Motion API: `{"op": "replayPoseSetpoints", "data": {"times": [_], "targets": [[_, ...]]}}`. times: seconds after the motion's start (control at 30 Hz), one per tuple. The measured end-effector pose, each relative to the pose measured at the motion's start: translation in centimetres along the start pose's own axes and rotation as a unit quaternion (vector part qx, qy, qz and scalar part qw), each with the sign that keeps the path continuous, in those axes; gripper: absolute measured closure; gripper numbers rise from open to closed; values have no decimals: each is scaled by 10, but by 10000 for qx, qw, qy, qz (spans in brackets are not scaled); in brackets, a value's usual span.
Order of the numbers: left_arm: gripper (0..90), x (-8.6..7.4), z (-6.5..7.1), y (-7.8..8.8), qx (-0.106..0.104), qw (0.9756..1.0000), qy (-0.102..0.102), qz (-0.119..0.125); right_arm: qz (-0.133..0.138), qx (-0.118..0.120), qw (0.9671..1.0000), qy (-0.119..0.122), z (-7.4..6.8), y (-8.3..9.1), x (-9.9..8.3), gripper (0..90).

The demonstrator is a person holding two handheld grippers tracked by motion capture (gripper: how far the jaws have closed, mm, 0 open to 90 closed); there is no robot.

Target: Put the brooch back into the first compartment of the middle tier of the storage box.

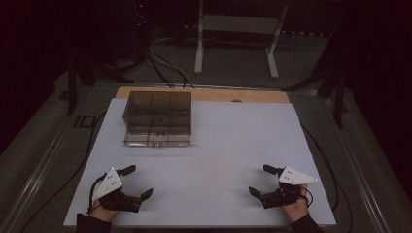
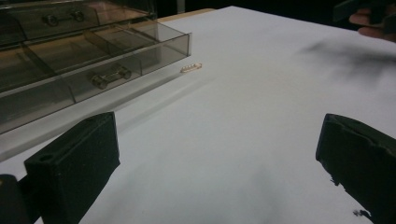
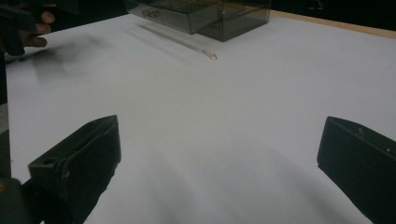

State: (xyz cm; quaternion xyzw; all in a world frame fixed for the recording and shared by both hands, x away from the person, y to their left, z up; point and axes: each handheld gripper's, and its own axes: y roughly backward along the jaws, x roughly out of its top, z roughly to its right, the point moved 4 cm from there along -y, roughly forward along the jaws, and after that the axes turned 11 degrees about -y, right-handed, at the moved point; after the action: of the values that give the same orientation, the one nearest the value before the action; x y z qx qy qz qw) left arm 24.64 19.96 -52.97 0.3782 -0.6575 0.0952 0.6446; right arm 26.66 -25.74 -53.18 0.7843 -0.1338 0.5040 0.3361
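Note:
A smoky clear plastic organiser box with several compartments stands at the back left of the white table sheet. Small metal parts lie in its front compartments. A small pale link-shaped piece rests on the sheet just off the box's front right corner. My left gripper sits near the front left edge, jaws wide apart with nothing between them. My right gripper sits near the front right edge, also open and empty.
A wooden strip borders the far edge of the sheet. Beyond it stand a white metal frame and cables on the dark floor. Black stand legs flank the table on both sides.

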Motion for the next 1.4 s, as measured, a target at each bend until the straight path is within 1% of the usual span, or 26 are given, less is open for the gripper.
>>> {"op": "replayPoseSetpoints", "data": {"times": [0.07, 0.13, 0.23, 0.33, 0.4, 0.43, 0.47, 0.5, 0.53, 0.57, 0.6, 0.63, 0.7, 0.73, 0.77, 0.83, 0.9, 1.0, 1.17, 1.2, 1.3, 1.4], "targets": [[2, 0, 0, 0, 22, 10000, -18, -43, -72, -48, 10000, 5, 0, -1, 0, 0], [2, 0, 0, 0, 37, 10000, 32, -32, -107, -49, 9999, -1, 0, -2, 0, 0], [2, 0, -1, 1, 67, 9999, 77, 17, -170, -26, 9998, -95, 1, -2, -1, 0], [3, 1, -1, 2, 75, 9999, 85, 55, -133, -74, 9998, -137, 3, -1, 0, 0], [3, 1, 0, 2, 72, 9999, 52, 51, -128, -87, 9998, -147, 3, -1, 1, 0], [3, 2, 0, 2, 53, 10000, 39, 44, -152, -109, 9998, -122, 3, -1, 0, 0], [3, 2, 0, 2, 40, 10000, 39, 52, -216, -171, 9996, -34, 2, -2, -1, 0], [3, 3, 0, 2, 29, 10000, 33, 75, -216, -171, 9996, -34, 2, -2, -1, 0], [2, 3, 1, 2, 32, 10000, 24, 81, -274, -193, 9994, -36, 2, -2, -2, 0], [2, 3, 1, 3, 36, 10000, 14, 77, -297, -135, 9994, -149, 1, -2, 0, 0], [2, 3, 1, 3, 25, 10000, 11, 79, -297, -135, 9994, -149, 1, -2, 0, 0], [3, 3, 1, 3, 7, 10000, 21, 79, -320, -81, 9992, -223, 1, -2, 2, 0], [3, 3, 1, 3, 6, 10000, 34, 76, -367, -47, 9989, -276, 0, -1, 3, 0], [3, 3, 2, 3, 4, 10000, 25, 82, -409, 16, 9988, -270, -1, -1, 4, 0], [3, 3, 2, 3, 1, 10000, 10, 83, -409, 16, 9988, -270, -1, -1, 4, 0], [2, 4, 3, 3, -14, 10000, -15, 89, -389, -17, 9990, -213, -3, 0, 6, 0], [3, 3, 2, 2, -19, 10000, 10, 88, -407, -91, 9990, -167, -5, 1, 8, 0], [3, 3, 3, 1, -56, 10000, 9, 67, -368, -109, 9991, -166, -6, 2, 11, 0], [3, 3, 3, 2, -44, 10000, -7, 83, -348, -133, 9992, -176, -7, 2, 14, 0], [3, 4, 3, 3, -55, 9999, 17, 103, -346, -157, 9991, -168, -8, 2, 15, 0], [3, 4, 3, 3, -41, 9999, 16, 99, -354, -194, 9992, -51, -12, 2, 21, 0], [3, 4, 3, 3, -48, 9999, -5, 100, -345, -205, 9992, -30, -13, 3, 23, 0]]}}
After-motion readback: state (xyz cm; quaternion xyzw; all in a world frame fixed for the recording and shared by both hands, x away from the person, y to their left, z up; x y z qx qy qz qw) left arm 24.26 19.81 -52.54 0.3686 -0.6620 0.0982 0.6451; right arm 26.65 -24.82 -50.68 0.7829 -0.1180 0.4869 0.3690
